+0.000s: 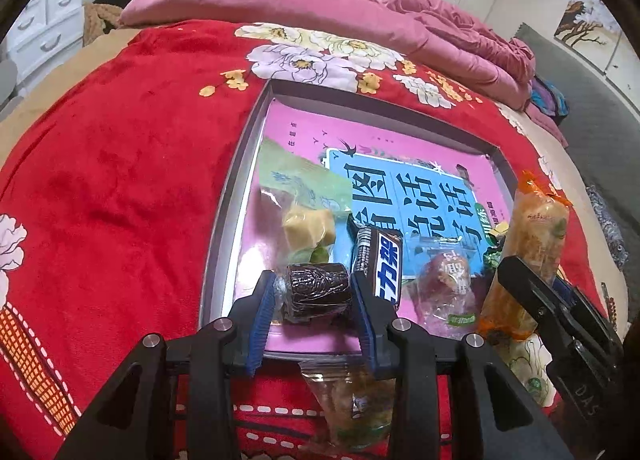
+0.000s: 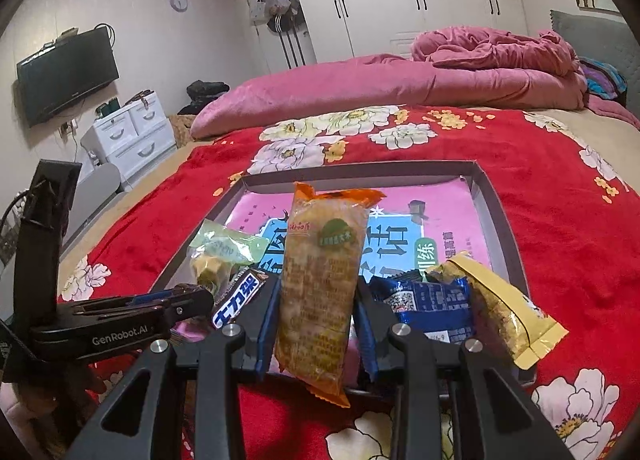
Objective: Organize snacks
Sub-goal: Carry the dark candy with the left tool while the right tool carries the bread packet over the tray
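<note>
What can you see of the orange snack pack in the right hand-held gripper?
The orange snack pack is a long, translucent plastic wrapper with crimped ends, pale crispy bars inside and a green round label. It stands nearly upright, clamped at its lower half between the blue pads of the right hand-held gripper, above the near edge of the tray.

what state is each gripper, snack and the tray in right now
left gripper: shut on dark wrapped roll, over tray
right gripper: shut on orange snack pack, upright
tray: holds several snacks
chocolate bar: lying in tray
green-wrapped cake: lying in tray
</note>
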Demonstrator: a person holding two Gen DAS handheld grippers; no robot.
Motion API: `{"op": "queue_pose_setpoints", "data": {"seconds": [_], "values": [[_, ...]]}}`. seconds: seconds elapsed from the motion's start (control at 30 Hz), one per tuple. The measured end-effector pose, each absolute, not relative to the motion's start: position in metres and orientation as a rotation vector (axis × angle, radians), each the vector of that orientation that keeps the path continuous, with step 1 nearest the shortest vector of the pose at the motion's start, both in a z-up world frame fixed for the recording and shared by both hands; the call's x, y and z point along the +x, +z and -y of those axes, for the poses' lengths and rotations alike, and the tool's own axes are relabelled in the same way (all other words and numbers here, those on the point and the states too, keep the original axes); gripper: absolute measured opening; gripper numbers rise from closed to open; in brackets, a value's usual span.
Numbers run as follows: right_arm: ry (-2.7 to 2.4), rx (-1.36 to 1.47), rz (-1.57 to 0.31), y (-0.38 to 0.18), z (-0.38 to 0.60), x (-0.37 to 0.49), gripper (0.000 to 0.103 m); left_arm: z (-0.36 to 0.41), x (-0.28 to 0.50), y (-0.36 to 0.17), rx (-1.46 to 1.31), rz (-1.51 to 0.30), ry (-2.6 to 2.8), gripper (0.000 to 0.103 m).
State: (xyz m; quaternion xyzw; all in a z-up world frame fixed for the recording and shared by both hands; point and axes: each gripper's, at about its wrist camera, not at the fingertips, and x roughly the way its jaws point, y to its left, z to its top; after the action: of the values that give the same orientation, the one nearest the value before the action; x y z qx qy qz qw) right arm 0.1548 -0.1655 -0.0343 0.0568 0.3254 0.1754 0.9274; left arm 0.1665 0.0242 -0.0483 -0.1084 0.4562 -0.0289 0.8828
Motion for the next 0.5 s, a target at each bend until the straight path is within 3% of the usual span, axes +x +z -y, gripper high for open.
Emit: {"op": "queue_pose_setpoints", "data": {"seconds": [0.43, 0.5], "values": [[0.338, 0.091, -0.655, -0.034, 0.1634, 0.1513, 0.036, -0.0248, 0.1669, -0.049, -0.224, -0.95, -0.06, 0.04], [0.328, 0.093, -0.652, -0.0331, 0.165, 0.1505, 0.042, -0.0249, 0.167, -0.049, -0.224, -0.95, -0.06, 0.04]]}}
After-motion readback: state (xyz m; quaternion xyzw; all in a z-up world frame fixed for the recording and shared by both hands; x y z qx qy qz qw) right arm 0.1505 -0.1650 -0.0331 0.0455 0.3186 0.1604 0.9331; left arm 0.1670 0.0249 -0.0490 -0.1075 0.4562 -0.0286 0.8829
